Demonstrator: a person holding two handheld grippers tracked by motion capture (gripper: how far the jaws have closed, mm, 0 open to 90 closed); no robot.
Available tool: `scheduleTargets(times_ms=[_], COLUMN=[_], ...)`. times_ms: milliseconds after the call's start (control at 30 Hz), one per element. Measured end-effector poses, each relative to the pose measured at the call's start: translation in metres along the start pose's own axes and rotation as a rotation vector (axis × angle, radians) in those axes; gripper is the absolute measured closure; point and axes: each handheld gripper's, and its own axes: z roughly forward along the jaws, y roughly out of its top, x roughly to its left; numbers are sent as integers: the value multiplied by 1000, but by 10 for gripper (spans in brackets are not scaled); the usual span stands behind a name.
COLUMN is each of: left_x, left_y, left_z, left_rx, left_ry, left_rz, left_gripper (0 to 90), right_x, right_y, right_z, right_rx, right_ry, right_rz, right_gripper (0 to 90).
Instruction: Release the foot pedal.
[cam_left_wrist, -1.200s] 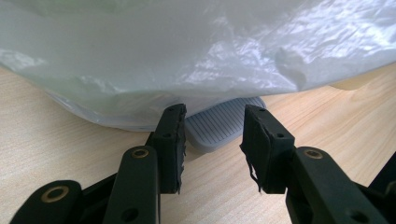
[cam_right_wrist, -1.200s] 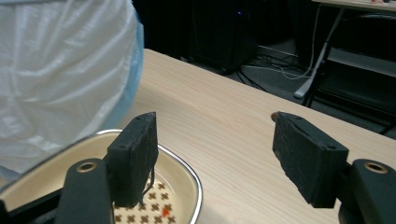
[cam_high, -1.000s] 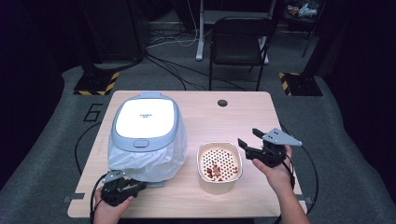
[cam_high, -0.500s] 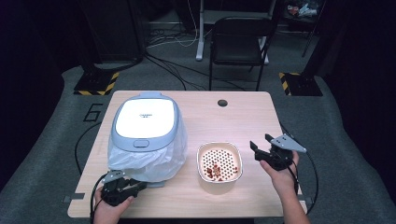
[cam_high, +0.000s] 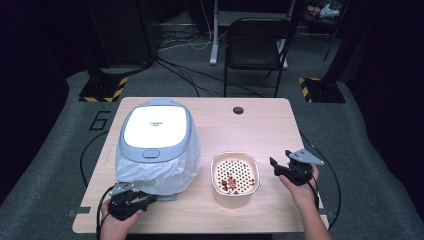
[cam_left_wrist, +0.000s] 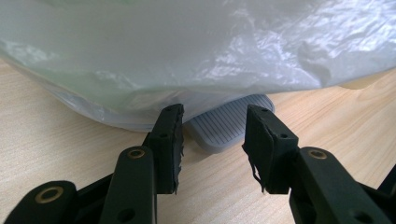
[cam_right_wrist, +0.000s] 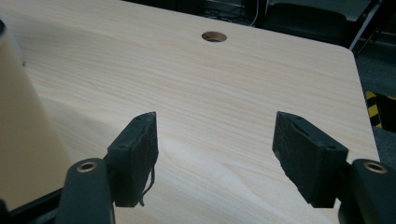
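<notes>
Now my left claw (cam_left_wrist: 212, 140) gapes just short of the grey tab (cam_left_wrist: 229, 126) under the bagged cooker (cam_high: 156, 131), having just widened a bit. My right claw (cam_right_wrist: 215, 158) hangs wide beside the basket (cam_high: 235, 173), which seems to hold red scraps.

Left tool (cam_high: 142, 200) sits low at the near left, held in the left hand (cam_high: 117, 220), jaws parted and having just opened further with nothing between the pads. Right tool (cam_high: 274, 166), in the right hand (cam_high: 300, 187), jaws apart, nothing gripped.
</notes>
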Motion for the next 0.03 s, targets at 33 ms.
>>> scheduleTargets(times_ms=[33], left_x=[0], left_y=[0], left_z=[0], left_rx=[1], left_ry=[1], left_rz=[1], left_gripper=[572], right_x=[-2], right_y=[-1], right_z=[1], right_rx=[12], right_ry=[2], right_rz=[4], right_gripper=[288])
